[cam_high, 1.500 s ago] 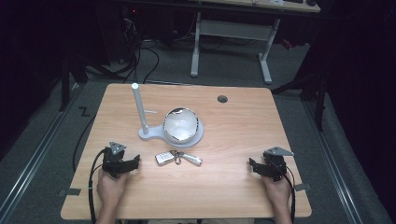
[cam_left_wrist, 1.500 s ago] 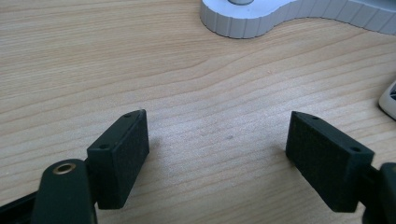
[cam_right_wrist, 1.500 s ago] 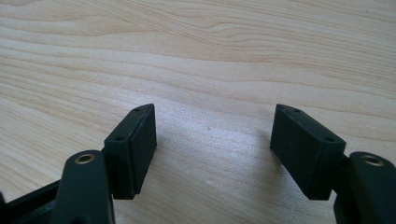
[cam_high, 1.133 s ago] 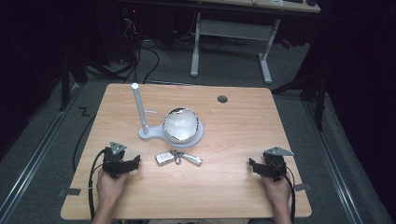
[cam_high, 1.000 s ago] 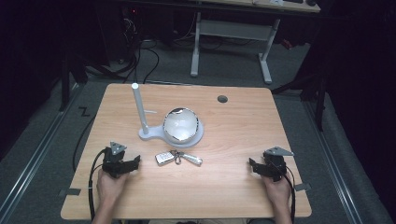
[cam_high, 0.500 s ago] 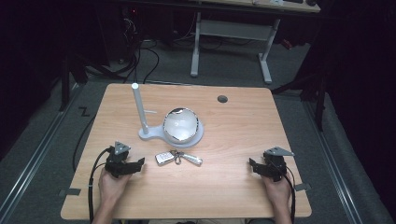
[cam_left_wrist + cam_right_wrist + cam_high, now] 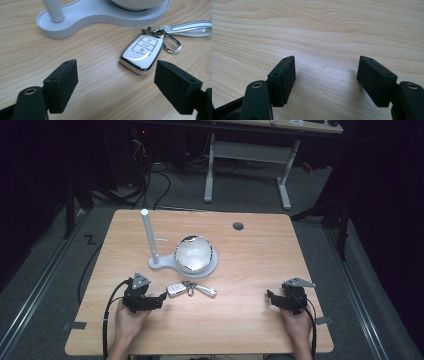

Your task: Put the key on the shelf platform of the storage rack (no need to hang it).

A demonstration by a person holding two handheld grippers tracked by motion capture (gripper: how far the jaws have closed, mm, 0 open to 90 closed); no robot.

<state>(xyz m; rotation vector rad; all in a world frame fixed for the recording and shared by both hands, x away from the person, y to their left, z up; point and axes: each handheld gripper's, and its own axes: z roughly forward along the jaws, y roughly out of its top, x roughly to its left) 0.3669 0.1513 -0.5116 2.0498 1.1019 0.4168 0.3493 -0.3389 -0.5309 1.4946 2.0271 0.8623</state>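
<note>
Our left gripper stands with its jaws spread wide, having just been opening, and nothing sits between them. We see the car key fob lying flat on the wooden table just ahead of the jaws, nearer the right-hand one, untouched. Its white face carries three buttons, and a metal clasp joins it to a white strap that trails off to the right.

From the high view, we hold that left gripper near the table's front-left part, with its jaws pointing toward the key fob, which lies just beside them near the table's middle, in front of the stand. That white stand has an upright post at its left end and a rounded bowl on its right end. In the left gripper view the stand's base runs across the top, close behind the key fob but apart from it.

Our right gripper is released as well, with its jaws well apart over bare wood and nothing between them. In the high view we keep it near the front-right part of the table, well apart from the key fob. A small dark grommet sits near the far edge.
</note>
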